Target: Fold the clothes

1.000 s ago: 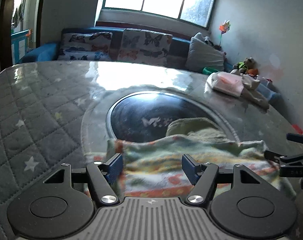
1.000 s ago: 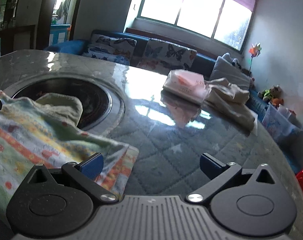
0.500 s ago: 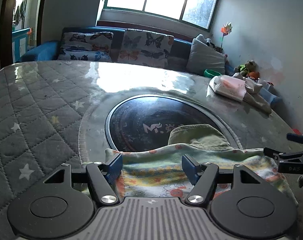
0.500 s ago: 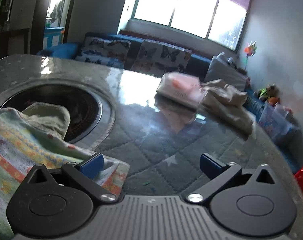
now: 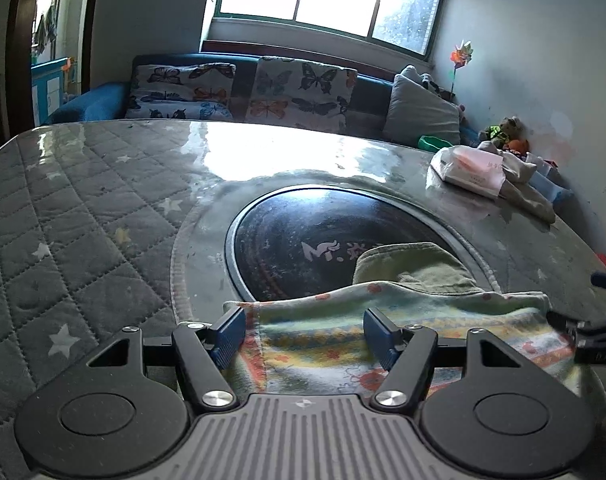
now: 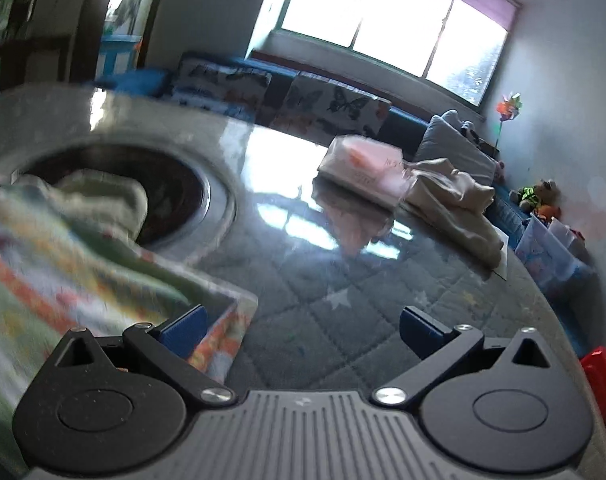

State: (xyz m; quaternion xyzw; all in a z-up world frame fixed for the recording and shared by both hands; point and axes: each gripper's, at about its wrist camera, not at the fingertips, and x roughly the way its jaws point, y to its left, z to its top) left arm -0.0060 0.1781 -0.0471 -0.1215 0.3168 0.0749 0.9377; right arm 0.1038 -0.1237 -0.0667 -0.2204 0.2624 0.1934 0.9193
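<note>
- A patterned garment point(image 5: 403, 332) with orange and green bands lies on the desk point(image 5: 83, 208), its far edge over the dark round inset point(image 5: 303, 236).
- An olive-green cloth point(image 5: 415, 268) sits just behind it, partly in the inset.
- The left gripper point(image 5: 303, 334) has its jaws wide, astride the garment's left corner, pads not pressing.
- The right gripper point(image 6: 301, 326) also stands wide; its left jaw touches the garment's right corner.
- A pink packet point(image 6: 363, 166) and beige cloth point(image 6: 455, 200) lie well apart.
</note>
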